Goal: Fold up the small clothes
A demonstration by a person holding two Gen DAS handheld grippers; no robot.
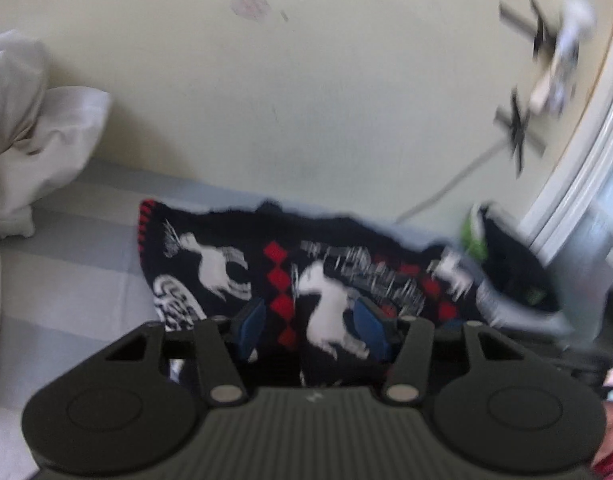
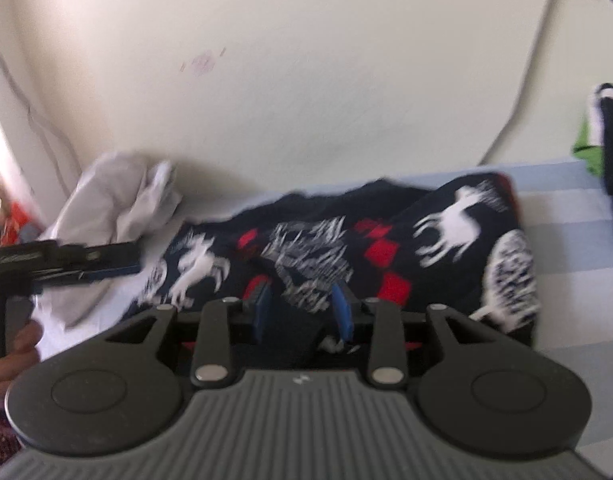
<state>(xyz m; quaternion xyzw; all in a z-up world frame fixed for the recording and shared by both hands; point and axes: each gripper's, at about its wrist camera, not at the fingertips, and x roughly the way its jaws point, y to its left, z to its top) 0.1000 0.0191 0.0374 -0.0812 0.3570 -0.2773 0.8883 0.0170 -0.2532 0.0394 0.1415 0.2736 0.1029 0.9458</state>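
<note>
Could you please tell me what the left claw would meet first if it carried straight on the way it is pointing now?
Most likely the dark reindeer-patterned garment: the left claw stands open just above it, angled down at the white reindeer between its blue pads. The picture is blurred, so the gap is unclear.

A pale cream wall (image 1: 306,100) rises straight behind the bed (image 1: 66,280), whose sheet has wide grey and light blue stripes. A faint pinkish mark (image 1: 250,4) stains the wall high up. A thin cable (image 2: 522,92) runs down it, and a white frame (image 1: 574,168) stands at the right.
</note>
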